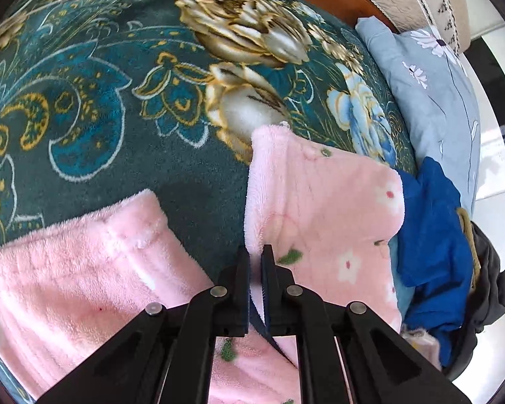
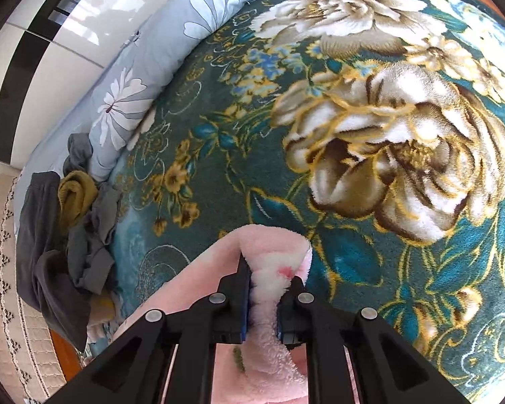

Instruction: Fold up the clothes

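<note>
A pink fleece garment point(image 1: 323, 202) with small flowers is spread on the teal flowered blanket point(image 1: 118, 101), and a fold of it is in hand. The left gripper point(image 1: 255, 269) is nearly closed, and a thin edge of the pink cloth appears to be pinched between its jaws; one part of the garment lies just ahead and to the right of its tips, and another part point(image 1: 84, 262) lies to the lower left, with bare blanket between the two. The right gripper point(image 2: 269, 282) is clenched on a thick bunch of the same pink fleece point(image 2: 272, 256), which bulges out ahead of its tips, held over the blanket point(image 2: 353, 134).

The step is judged to be a fold of the pink garment, with an edge gripped on each side. For the next move, both held edges would need to be carried together across the garment and laid flat, with the cloth kept taut so that no wrinkle is trapped.

Far to the left of the right gripper, a heap of grey and mustard clothes point(image 2: 70, 229) is piled by a pale blue quilt point(image 2: 144, 77). To the right of the left gripper, a blue garment point(image 1: 431, 235) is lying unfolded.
</note>
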Available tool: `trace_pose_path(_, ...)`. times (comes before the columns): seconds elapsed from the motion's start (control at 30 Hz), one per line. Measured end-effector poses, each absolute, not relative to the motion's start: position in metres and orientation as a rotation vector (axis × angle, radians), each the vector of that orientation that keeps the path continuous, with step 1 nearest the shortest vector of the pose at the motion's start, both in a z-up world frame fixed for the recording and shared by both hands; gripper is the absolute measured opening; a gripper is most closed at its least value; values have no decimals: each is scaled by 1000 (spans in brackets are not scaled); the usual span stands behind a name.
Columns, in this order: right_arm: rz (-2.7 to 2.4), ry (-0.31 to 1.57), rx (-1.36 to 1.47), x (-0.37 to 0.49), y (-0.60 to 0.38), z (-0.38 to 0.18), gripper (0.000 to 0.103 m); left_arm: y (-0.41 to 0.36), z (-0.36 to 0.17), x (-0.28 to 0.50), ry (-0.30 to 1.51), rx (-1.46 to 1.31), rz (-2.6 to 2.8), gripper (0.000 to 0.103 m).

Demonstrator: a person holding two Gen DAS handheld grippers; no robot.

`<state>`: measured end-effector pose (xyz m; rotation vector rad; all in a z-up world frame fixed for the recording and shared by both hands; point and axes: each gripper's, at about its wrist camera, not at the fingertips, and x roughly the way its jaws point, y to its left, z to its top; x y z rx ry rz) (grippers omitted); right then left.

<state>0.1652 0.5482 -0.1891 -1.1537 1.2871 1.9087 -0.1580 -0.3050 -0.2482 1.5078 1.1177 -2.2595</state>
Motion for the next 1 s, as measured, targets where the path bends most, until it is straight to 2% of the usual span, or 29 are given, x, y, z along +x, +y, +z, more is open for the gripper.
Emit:
trace_pose_path(0.07,1914,1290,-1182,168,548,-186,27,-306,-245,-161,1108,1535,-2265,7)
trace_pose_path(0.1,1916,1290,-1197,170,547,-184,29,-306,-245,-163,1103,1553,-2260,9)
trace_pose_path(0.17,1926,1294,-1190,179,549,-176,38,-311,-242,-160,1081,1568,-2246,18)
trace_pose_path(0.27,1912,1277,-1118,197,556,-158,40,-321,-233,-152,1096,1540,-2237,28)
trace_pose_path(0.37,1949,1218,-1024,201,555,-133,42,-328,-222,-148,1128,1492,-2242,29)
trace_pose_path(0.5,2110,1189,-1081,153,520,-122,42,-313,-200,-163,1159,1496,-2326,32)
trace_pose_path(0.53,2147,1198,-1123,136,507,-124,42,-305,-195,-170,1171,1513,-2349,36)
trace_pose_path(0.57,2173,1218,-1177,118,492,-130,41,-294,-192,-178,1188,1540,-2366,40)
trace_pose_path(0.63,2183,1295,-1276,84,461,-145,41,-273,-188,-193,1234,1596,-2387,41)
trace_pose_path(0.73,2146,1509,-1346,51,422,-170,41,-244,-190,-216,1332,1666,-2363,44)
trace_pose_path(0.9,1970,1754,-1304,30,392,-207,41,-220,-198,-241,1422,1614,-2307,45)
trace_pose_path(1.0,1880,1848,-1243,28,389,-222,41,-213,-204,-255,1379,1631,-2293,46)
